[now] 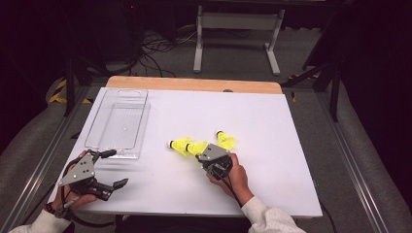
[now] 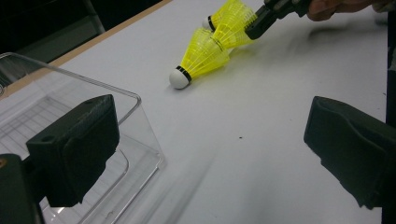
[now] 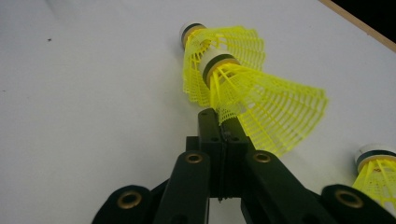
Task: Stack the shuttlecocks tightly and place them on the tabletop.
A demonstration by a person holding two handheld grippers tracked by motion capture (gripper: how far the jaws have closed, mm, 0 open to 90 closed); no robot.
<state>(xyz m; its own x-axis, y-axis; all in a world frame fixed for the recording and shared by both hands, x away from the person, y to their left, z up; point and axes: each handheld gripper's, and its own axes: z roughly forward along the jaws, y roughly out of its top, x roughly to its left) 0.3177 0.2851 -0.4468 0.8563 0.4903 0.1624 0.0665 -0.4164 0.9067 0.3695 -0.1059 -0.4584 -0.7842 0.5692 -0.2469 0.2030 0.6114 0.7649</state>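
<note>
Your right tongs point(image 3: 223, 122) are pinched tight on the skirt rim of the middle yellow shuttlecock point(image 3: 261, 100), its cork pointing away from you and its mesh overlapping a second shuttlecock point(image 3: 219, 51) lying just beyond it on the white table point(image 1: 272, 160). Your left tongs point(image 1: 111, 167) stand wide open with nothing between the jaws, held near the table's front left corner, just beside the near end of the clear plastic tray point(image 1: 119, 124). A third shuttlecock point(image 1: 226, 140) lies close by on the right of the gripped one, apart from it. You appear to be at the pick-up step, with the grip made and the lift not yet begun. Next, raise the shuttlecock straight up so its skirt frees itself from its neighbour without dragging it, then carry it left to the tray; a thin mesh rim can slip, so keep the pinch firm.
</note>
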